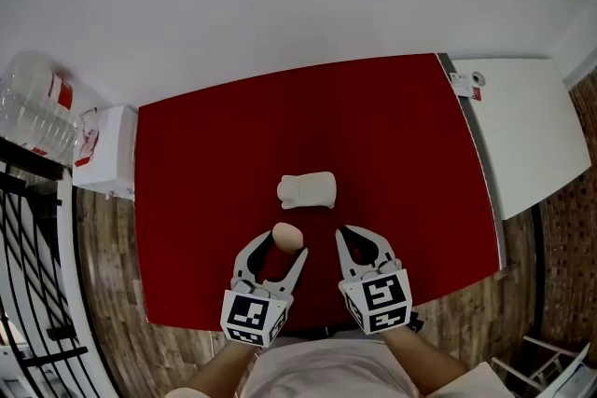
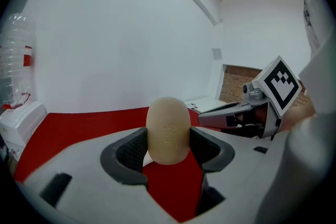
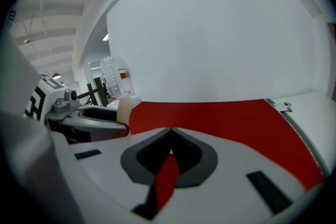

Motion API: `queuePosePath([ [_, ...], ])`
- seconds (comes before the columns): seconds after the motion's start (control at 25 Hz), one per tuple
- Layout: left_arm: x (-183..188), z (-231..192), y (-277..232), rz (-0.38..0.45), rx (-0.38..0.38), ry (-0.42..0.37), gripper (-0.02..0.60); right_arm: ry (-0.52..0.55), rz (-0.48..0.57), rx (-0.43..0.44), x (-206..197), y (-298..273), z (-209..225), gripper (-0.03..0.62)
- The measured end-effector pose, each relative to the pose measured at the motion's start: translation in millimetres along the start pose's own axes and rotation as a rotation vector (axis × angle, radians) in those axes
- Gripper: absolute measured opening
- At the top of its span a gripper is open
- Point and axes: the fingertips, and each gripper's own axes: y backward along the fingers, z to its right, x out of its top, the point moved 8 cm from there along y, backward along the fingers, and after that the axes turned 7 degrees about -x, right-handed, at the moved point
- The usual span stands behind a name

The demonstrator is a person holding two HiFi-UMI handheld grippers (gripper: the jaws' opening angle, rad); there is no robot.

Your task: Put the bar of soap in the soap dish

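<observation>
Fingers (image 2: pixel 128 152) of the left gripper (image 1: pixel 284 245) are clamped on the bar of soap (image 2: pixel 168 128), one dark ribbed pad pressing on each side of it. This bar is a smooth, matte, beige oval, rounded like an egg, with a faint embossed mark on its broad face. It stands on end between the pads, and its rounded top rises clear above them. From the head view it shows as a pale peach lump (image 1: pixel 287 237) on the near side of the soap dish (image 1: pixel 306 189), a little left of it and not touching it; whether it rests on the worktop I cannot tell.

Right of the soap and also nearer than the dish, the right gripper (image 3: pixel 170 136) has its fingers closed together with nothing between them.

The dish is white and rounded, lobed at its left end, with a few small dots there. It lies on a red worktop (image 1: pixel 205 163) that spreads widely around it.

Left of the dish and off the red surface are a white box (image 1: pixel 107 154) and clear plastic bottles (image 1: pixel 33 112). Well to the dish's right stands a white table (image 1: pixel 532 126).
</observation>
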Motion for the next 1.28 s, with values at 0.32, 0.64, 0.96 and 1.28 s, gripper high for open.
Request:
queuePosePath([
  [0.32,-5,-23,-28,-0.013,-0.015,-0.032,0.259,-0.008,-0.011,-0.009,-8,-23,8,0.005],
  [0.64,8,-51,-57,-0.054,-0.183,-0.332,0.259,-0.044,-0.015,-0.018,-17,-37,16,0.005],
  [0.96,7,-79,-101,-0.251,-0.503,-0.647,0.259,-0.084,-0.014,-0.031,-26,-45,23,0.005],
  [1.28,-16,-82,-143,-0.399,-0.633,-0.686,0.259,-0.12,-0.023,-0.05,-39,-46,34,0.005],
])
